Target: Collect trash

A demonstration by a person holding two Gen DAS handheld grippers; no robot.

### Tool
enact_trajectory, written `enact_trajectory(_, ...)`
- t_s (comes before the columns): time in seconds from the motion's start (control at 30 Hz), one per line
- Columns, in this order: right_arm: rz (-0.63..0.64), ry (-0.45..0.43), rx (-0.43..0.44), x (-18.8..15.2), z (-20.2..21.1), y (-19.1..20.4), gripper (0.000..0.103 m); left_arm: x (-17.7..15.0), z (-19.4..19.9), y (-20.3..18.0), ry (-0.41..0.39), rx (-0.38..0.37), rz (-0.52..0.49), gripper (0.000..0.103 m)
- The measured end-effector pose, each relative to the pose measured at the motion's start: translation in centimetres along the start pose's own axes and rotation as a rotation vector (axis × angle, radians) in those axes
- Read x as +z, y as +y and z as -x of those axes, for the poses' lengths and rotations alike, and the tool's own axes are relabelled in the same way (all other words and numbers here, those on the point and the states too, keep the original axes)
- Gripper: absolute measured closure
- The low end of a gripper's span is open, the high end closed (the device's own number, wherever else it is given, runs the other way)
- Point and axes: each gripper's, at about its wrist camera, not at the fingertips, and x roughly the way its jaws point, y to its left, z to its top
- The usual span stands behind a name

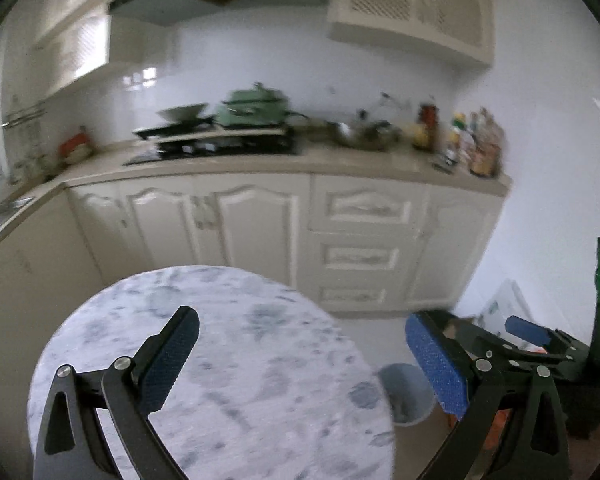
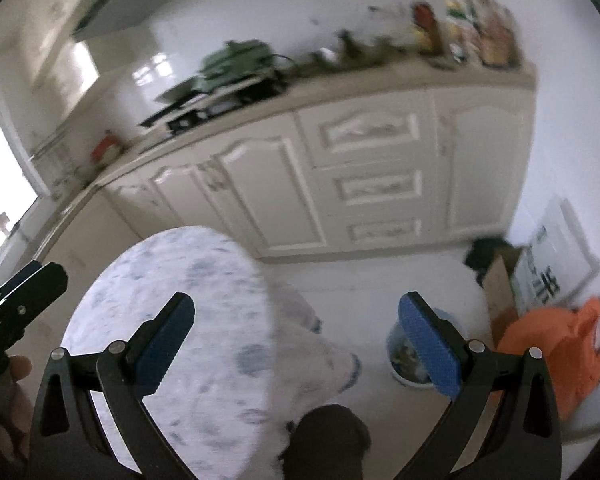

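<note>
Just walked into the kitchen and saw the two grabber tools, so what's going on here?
A person holds a gripper in each hand above a round marble-patterned table. The left gripper and right gripper are both open and hold nothing. A small trash bin sits on the floor beside the table, with an orange bag nearby.

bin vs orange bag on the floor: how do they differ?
The bin is a round, pale blue, rigid container standing upright with its mouth open; the orange bag is soft, crumpled plastic slumped on the floor. The bin shows debris inside; the orange bag's contents cannot be seen. The bin sits nearer the round table; the orange bag lies farther right, beside a cardboard box. Both rest on the floor.
</note>
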Motion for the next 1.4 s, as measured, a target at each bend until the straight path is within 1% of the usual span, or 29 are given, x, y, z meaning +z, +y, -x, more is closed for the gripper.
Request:
enact_trajectory(0.03,0.028,-0.007,0.017,-0.1,0.3,1.9,0.0,-0.5,1.5,0.8,-0.013,0.024,0.008,0.001)
enact_trajectory(0.17,0.121,-0.035,0.035,-0.9,0.9,6.7,0.0,-2.8,7.0,3.6,-0.059,0.135,0.04,0.001)
enact_trajectory(0.23,0.176,-0.05,0.057,-1.7,1.4,9.6,0.0,-4.0,9.4,4.4,-0.075,0.169,0.068,0.001)
enact_trajectory(0.33,0.235,-0.074,0.051,-2.6,2.0,12.7,0.0,-6.1,13.4,5.7,-0.094,0.224,0.102,0.001)
enact_trajectory(0.43,0.272,-0.095,0.097,-3.4,3.2,15.5,0.0,-7.6,16.7,6.4,-0.111,0.265,0.125,0.001)
enact_trajectory(0.5,0.308,-0.12,0.107,-3.9,4.3,17.5,0.0,-7.8,18.1,6.5,-0.12,0.285,0.135,0.001)
enact_trajectory(0.6,0.341,-0.151,0.109,-4.2,5.3,19.3,0.0,-8.8,20.8,6.8,-0.136,0.315,0.145,0.001)
enact_trajectory(0.73,0.36,-0.166,0.12,-4.6,6.1,21.0,0.0,-8.8,21.6,6.8,-0.15,0.332,0.168,0.001)
enact_trajectory(0.83,0.375,-0.166,0.126,-4.9,6.2,21.9,0.0,-9.1,22.3,6.7,-0.16,0.329,0.188,0.001)
enact_trajectory(0.87,0.382,-0.165,0.127,-5.0,6.2,22.1,0.0,-8.7,21.7,7.2,-0.165,0.333,0.189,0.001)
enact_trajectory(0.93,0.388,-0.164,0.131,-5.1,6.2,22.3,0.0,-9.0,22.3,7.1,-0.176,0.349,0.194,0.001)
enact_trajectory(0.97,0.389,-0.164,0.133,-5.1,6.2,22.2,0.0,-8.8,21.7,7.4,-0.179,0.351,0.198,0.001)
enact_trajectory(1.03,0.393,-0.166,0.125,-5.1,6.2,22.3,0.0,-9.0,22.0,7.4,-0.182,0.336,0.215,0.001)
enact_trajectory(1.1,0.391,-0.164,0.126,-5.2,6.2,22.4,0.0,-8.8,21.5,8.1,-0.178,0.328,0.225,0.001)
enact_trajectory(1.13,0.387,-0.16,0.128,-5.1,6.1,22.3,0.0,-8.8,21.6,8.0,-0.179,0.336,0.223,0.001)
enact_trajectory(1.2,0.381,-0.16,0.131,-4.9,6.2,22.2,0.0,-8.5,21.3,8.5,-0.177,0.355,0.218,0.001)
enact_trajectory(1.23,0.384,-0.16,0.129,-4.9,6.2,22.2,0.0,-8.0,21.0,9.0,-0.176,0.354,0.217,0.001)
enact_trajectory(1.4,0.386,-0.162,0.129,-4.9,6.2,22.5,0.0,-7.4,20.6,9.0,-0.191,0.344,0.218,0.001)
